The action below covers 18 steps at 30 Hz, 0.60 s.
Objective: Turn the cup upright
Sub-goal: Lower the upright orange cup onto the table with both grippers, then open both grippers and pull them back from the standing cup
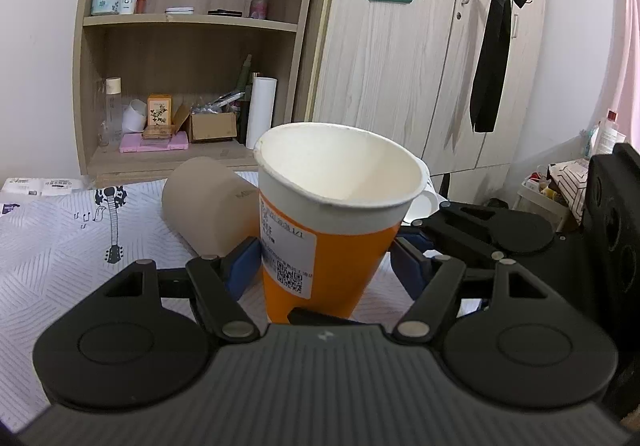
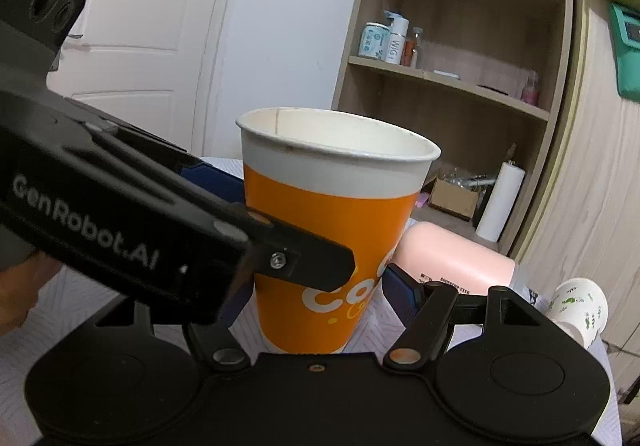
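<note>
- The left gripper (image 1: 324, 258) has its blue pads set either side of the lower wall of the paper cup (image 1: 336, 214); the left pad (image 1: 244, 266) touches the cup, while the right one sits just beside it, so whether the cup is truly pinched cannot be told.
- The right gripper (image 2: 316, 286) also brackets the paper cup (image 2: 332, 230); its right pad (image 2: 402, 296) stands a little apart from the wall and the left one is hidden behind the other tool's black body, so its grip cannot be told either.
- The cup stands mouth up between both tools, its base low over the tablecloth (image 1: 52, 246), though the base itself is hidden.
- The cloth is white with a fine line pattern and a printed guitar (image 1: 113, 222).
- A beige tumbler (image 1: 204, 206) lies on its side just behind the cup; in the right view it looks pink.
- A small printed paper cup (image 2: 582, 312) lies tipped near the table's right edge.
- Behind stand a wooden shelf unit (image 1: 192, 22) with bottles and boxes, a wardrobe (image 1: 400, 66) with a black ribbon (image 1: 494, 54), and a white door (image 2: 140, 14).
- The cup is orange below, white around the rim, white inside, with a label (image 1: 286, 250) carrying a square code.
</note>
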Motion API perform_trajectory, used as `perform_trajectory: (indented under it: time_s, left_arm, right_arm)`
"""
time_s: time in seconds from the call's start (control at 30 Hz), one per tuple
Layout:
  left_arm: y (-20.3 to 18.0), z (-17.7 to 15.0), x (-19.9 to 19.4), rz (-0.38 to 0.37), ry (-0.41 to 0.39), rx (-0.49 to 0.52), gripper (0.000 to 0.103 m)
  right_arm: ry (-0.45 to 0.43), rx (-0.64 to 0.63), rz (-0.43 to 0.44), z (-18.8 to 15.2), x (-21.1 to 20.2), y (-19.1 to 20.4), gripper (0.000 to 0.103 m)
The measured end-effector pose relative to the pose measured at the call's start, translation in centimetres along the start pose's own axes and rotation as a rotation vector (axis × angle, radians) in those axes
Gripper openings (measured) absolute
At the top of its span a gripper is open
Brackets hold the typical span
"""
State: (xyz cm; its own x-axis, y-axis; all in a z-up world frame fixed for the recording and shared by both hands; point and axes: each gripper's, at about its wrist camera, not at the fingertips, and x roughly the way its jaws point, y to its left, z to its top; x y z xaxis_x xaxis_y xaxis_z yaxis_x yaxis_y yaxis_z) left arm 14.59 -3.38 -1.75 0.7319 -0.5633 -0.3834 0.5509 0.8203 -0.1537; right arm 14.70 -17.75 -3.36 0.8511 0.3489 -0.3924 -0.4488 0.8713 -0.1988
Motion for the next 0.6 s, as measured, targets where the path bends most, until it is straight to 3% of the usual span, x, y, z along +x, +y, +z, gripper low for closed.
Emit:
perform_trajectory:
  time_s: [0.4, 0.53, 0.6]
  left_arm:
    - [0.2, 0.1, 0.7, -0.016, 0.047, -0.042, 0.074]
    - [0.1, 0.0, 0.5, -0.018, 0.061, -0.059, 0.074]
    - [0.2, -0.1, 0.2, -0.012, 0.067, -0.074, 0.074]
  right_arm:
    - [0.009, 0.054, 0.049, 0.0, 0.4, -1.0, 0.077]
    - [0.010, 0.082, 0.052, 0.1, 0.0, -1.3, 0.090]
    - [0.004, 0.083, 0.050, 0.1, -0.3, -1.3, 0.090]
